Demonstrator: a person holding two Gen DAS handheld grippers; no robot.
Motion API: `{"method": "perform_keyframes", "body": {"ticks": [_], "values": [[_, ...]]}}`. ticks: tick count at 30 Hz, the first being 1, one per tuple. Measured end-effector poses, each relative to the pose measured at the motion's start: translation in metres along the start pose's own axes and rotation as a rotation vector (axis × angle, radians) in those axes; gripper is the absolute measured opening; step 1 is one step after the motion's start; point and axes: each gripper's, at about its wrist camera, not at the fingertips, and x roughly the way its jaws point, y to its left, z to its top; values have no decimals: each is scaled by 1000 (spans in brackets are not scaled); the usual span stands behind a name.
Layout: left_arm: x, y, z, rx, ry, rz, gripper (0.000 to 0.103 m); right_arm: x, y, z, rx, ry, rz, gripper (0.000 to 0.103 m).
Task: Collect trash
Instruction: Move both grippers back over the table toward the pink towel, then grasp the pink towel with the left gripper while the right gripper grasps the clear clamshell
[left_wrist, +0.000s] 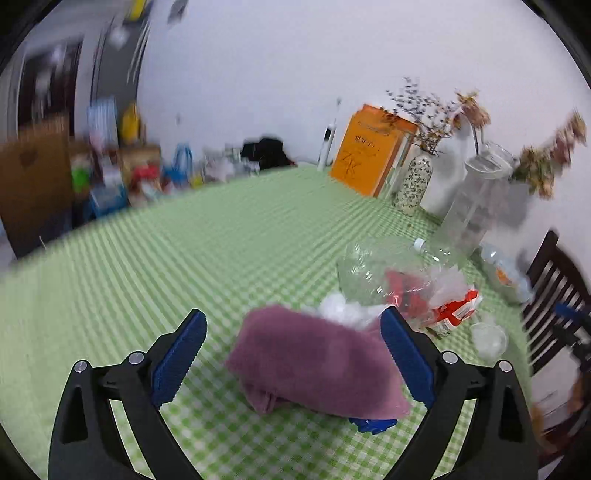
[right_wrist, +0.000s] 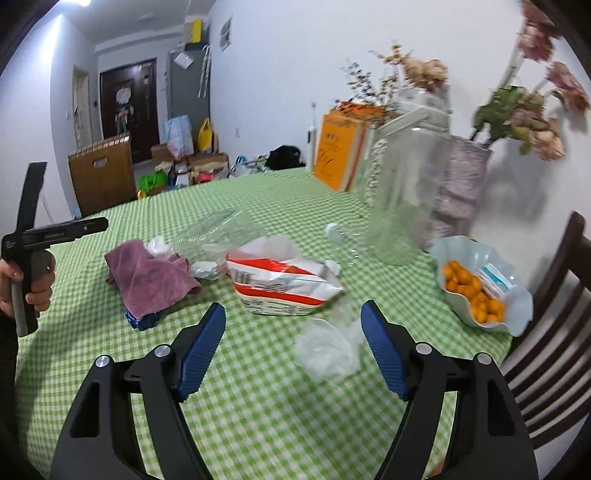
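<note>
While blur smears the left view: left gripper (left_wrist: 291, 354) spread wide, empty, over purple cloth (left_wrist: 317, 363) half-hiding something blue (left_wrist: 373, 424). Right gripper (right_wrist: 293, 347) wide, empty, near clear wrapper (right_wrist: 327, 350); snack bag (right_wrist: 284, 284) on table (right_wrist: 258, 406).

Your left wrist view is smeared, so the floor clutter (left_wrist: 122, 177) past the tabletop edge is just colored blobs. The purple cloth (left_wrist: 317, 358) hides most of something blue (left_wrist: 373, 424), can't tell what. Print on the red-and-white bag (right_wrist: 280, 284) is unreadable, and the frame crops the chair (right_wrist: 554, 314).
</note>
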Motion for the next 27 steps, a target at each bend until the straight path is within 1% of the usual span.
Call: {"method": "perform_keyframes", "body": {"ticks": [1,2,3,6,7,8,9,10,11,12,13,14,15,16,18,21,24,25,26,27], "values": [[11,12,-2,-28,45,20,92,7,5,1,-6,8,4,73],[15,15,-4,-40,57,29,92,12,9,0,-9,14,8,73],[20,23,-7,-78,64,11,92,17,13,0,-11,19,15,73],[27,34,-13,-153,72,-71,92,35,27,-2,-23,43,37,73],[29,36,-15,-180,81,-118,91,38,29,-3,-24,48,42,73],[33,37,-18,-201,103,-155,91,43,32,-3,-25,56,48,73],[38,37,-21,-220,131,-175,90,47,35,-4,-25,61,51,73],[43,34,-23,-231,148,-180,78,53,37,-4,-23,69,57,73],[47,34,-25,-250,171,-178,61,56,38,-4,-21,74,60,73],[51,35,-28,-272,191,-177,53,61,40,-4,-20,80,66,73],[55,34,-30,-289,203,-185,36,63,41,-4,-21,83,71,73],[55,35,-30,-295,206,-200,24,65,43,-4,-22,85,73,73],[52,35,-31,-293,193,-216,16,67,44,-4,-22,87,75,73],[44,33,-29,-290,159,-236,10,70,46,-3,-21,89,80,73],[23,25,-19,-282,97,-302,10,74,47,-1,-12,91,87,73],[-12,11,1,-262,20,-343,9,79,50,5,-30,86,88,73],[-57,-3,17,-250,-82,-386,9,83,59,20,-83,76,83,73],[-80,-8,22,-241,-142,-405,9,84,61,24,-84,75,96,73],[-91,-10,24,-238,-175,-411,9,85,62,27,-66,79,136,73],[-110,-12,26,-237,-227,-420,9,87,61,29,-33,89,183,73]]}}
